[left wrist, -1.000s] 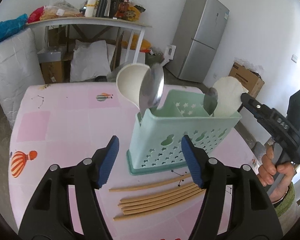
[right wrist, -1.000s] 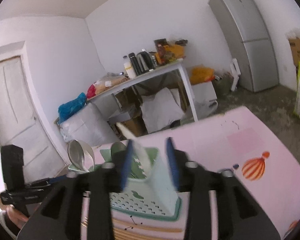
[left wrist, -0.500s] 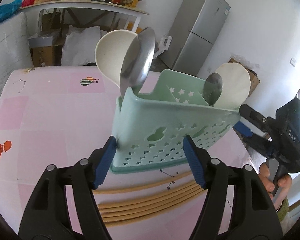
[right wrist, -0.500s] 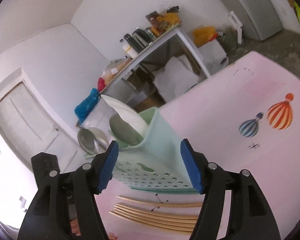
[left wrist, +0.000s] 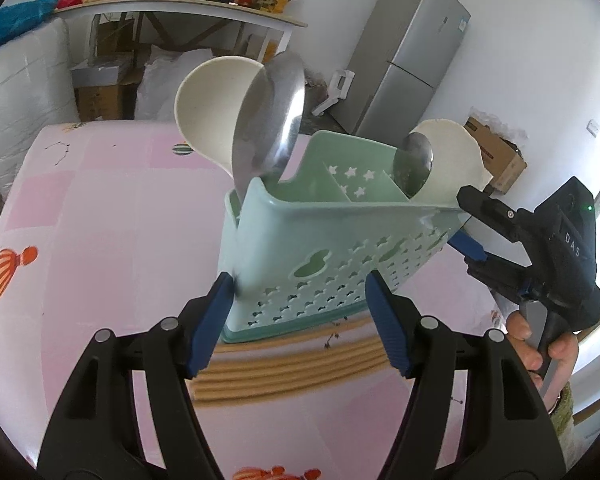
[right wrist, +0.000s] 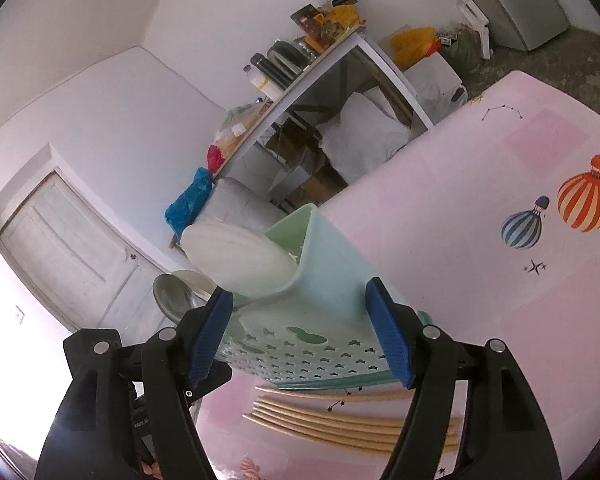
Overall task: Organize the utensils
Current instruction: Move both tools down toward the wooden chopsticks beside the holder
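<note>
Pink table (left wrist: 100,208) fills the lower frame. Mint utensil caddy (left wrist: 324,248) stands frame centre, spoons in its end compartments. Left gripper (left wrist: 300,312) released, caddy just ahead. Right gripper (right wrist: 300,328) jaws opening around caddy's end, not gripping. Chopsticks (left wrist: 292,364) lie below caddy. Right gripper body reads "DAS".

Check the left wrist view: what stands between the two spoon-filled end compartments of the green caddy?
In the left wrist view, an empty middle compartment separates the caddy's left-end spoons from its right-end spoons.
</note>
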Demonstrator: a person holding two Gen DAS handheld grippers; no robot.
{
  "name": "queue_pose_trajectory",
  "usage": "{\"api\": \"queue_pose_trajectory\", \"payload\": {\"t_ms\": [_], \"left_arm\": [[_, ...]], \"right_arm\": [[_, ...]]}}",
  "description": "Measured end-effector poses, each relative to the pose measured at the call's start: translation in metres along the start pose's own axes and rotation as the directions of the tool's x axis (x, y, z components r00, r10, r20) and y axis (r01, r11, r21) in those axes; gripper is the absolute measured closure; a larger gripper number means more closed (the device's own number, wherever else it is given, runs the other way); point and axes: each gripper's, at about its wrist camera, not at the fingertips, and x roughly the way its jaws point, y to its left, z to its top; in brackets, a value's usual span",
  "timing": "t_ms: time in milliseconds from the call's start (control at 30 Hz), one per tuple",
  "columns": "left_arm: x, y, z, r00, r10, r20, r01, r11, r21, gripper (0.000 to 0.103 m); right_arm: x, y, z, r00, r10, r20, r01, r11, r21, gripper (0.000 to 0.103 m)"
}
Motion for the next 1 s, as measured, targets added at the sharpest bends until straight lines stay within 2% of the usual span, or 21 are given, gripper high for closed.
{"api": "queue_pose_trajectory", "payload": {"t_ms": [333, 700, 1000], "left_arm": [[-0.020, 0.001, -0.012, 1.000, 0.006, -0.019, -0.007, 0.999, -0.044, 0.040], [-0.012, 0.001, -0.011, 0.999, 0.043, 0.025, -0.044, 0.999, 0.013, 0.040], [-0.010, 0.012, -0.014, 0.999, 0.011, 0.039, -0.012, 1.000, 0.017, 0.038]], "right_arm": [[-0.010, 0.011, -0.018, 1.000, -0.005, -0.019, 0.005, 1.000, 0.029, 0.036], [-0.012, 0.014, -0.024, 1.000, -0.008, 0.006, 0.007, 1.000, 0.029, 0.036], [-0.015, 0.014, -0.027, 1.000, -0.003, 0.004, 0.003, 0.999, 0.034, 0.036]]}}
